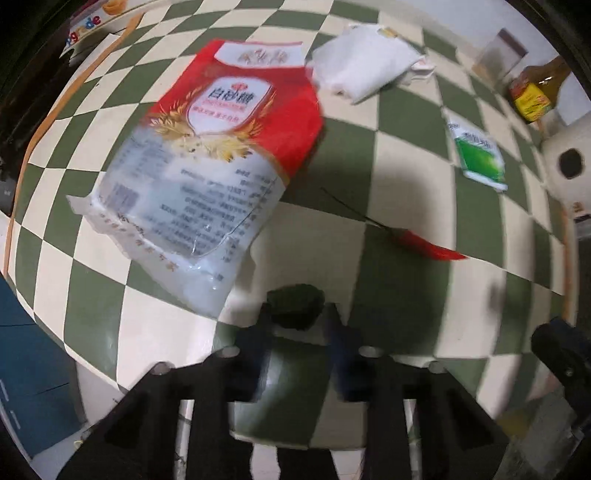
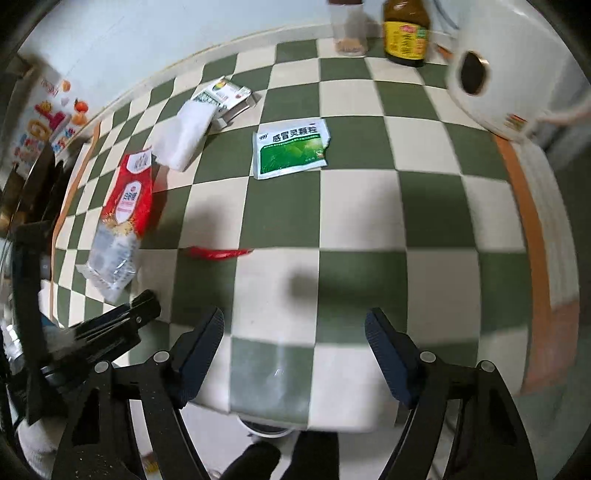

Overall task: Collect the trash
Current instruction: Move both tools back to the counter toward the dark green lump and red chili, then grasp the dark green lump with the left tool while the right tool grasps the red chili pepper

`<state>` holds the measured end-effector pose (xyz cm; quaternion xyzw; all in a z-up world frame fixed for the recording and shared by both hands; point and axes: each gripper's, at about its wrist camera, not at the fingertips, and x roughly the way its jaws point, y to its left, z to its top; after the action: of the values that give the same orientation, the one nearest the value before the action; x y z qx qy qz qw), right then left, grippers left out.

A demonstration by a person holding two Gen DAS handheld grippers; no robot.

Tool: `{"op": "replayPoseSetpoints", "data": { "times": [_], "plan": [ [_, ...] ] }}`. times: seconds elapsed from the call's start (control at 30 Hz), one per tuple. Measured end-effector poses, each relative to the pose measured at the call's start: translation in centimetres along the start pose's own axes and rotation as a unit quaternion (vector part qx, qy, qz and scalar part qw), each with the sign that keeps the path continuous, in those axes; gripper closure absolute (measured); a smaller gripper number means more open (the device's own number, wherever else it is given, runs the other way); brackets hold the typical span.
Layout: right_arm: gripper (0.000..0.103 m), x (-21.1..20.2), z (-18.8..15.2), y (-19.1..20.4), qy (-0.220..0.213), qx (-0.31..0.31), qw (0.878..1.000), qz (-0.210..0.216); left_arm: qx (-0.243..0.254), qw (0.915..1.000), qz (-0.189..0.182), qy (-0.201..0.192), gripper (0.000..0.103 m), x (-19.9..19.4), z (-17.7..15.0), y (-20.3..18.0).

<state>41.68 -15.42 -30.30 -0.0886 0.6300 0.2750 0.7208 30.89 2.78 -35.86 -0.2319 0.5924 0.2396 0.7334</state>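
On the green-and-cream checked cloth [image 1: 406, 147] lies a red and clear sugar bag [image 1: 207, 162] [image 2: 122, 214]. A folded white tissue [image 1: 365, 66] [image 2: 184, 136] lies beyond it, a green sachet [image 1: 480, 155] [image 2: 291, 147] to the right, and a torn red strip [image 1: 432, 247] [image 2: 218, 253] nearer me. My left gripper [image 1: 297, 314] points down just below the bag, its jaws narrow with a small dark green lump [image 1: 295, 304] pinched between the tips. My right gripper [image 2: 295, 332] hangs open over bare cloth, short of the red strip.
A small printed box [image 2: 229, 96] lies behind the tissue. At the back stand a brown bottle with a yellow label [image 2: 404, 33] [image 1: 535, 92], a clear jar [image 2: 349, 26] and a white paper roll [image 2: 491, 74] [image 1: 569, 162]. An orange-trimmed table edge [image 2: 524, 206] runs down the right.
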Motion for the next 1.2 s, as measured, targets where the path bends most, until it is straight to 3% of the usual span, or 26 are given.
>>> {"op": "replayPoseSetpoints", "data": {
  "times": [0.17, 0.3, 0.37, 0.43, 0.53, 0.63, 0.77, 0.87, 1.0, 1.2],
  "plan": [
    [0.023, 2.3, 1.0, 3.6, 0.006, -0.1, 0.995, 0.021, -0.025, 0.9978, 0.054, -0.03, 0.083, -1.2, -1.3, 2.2],
    [0.023, 5.5, 1.5, 8.4, 0.007, -0.193, 0.981, 0.018, -0.055, 0.9935, 0.092, -0.038, 0.083, -1.9, -3.1, 4.8],
    [0.037, 7.1, 1.4, 10.1, 0.007, -0.227, 0.974, -0.012, -0.062, 0.9918, 0.107, -0.032, 0.083, -1.8, -3.6, 5.8],
    [0.059, 8.0, 1.1, 11.3, -0.013, -0.253, 0.966, -0.052, -0.068, 0.9912, 0.109, -0.029, 0.083, -1.7, -4.0, 6.4],
    [0.096, 8.0, 0.8, 11.7, -0.026, -0.243, 0.968, -0.055, -0.068, 0.9909, 0.112, -0.034, 0.083, -2.0, -4.3, 6.7],
    [0.096, 7.7, -0.1, 11.5, -0.023, -0.212, 0.976, -0.041, -0.06, 0.9911, 0.11, -0.044, 0.083, -3.0, -4.8, 6.8],
    [0.096, 5.7, -2.4, 9.7, -0.017, -0.131, 0.991, 0.015, -0.043, 0.9924, 0.1, -0.058, 0.083, -4.8, -6.1, 6.2],
    [0.096, 3.3, -5.1, 8.5, -0.022, -0.077, 0.995, 0.052, -0.023, 0.9936, 0.085, -0.07, 0.083, -6.6, -7.6, 6.4],
    [0.096, 0.7, -10.4, 8.9, -0.026, -0.036, 0.996, 0.083, 0.018, 0.9949, 0.066, -0.074, 0.083, -8.1, -10.3, 7.1],
    [0.096, -1.5, -22.7, 11.4, -0.009, 0.009, 0.996, 0.092, 0.078, 0.9945, 0.044, -0.053, 0.083, -8.2, -17.4, 9.7]
  ]
}}
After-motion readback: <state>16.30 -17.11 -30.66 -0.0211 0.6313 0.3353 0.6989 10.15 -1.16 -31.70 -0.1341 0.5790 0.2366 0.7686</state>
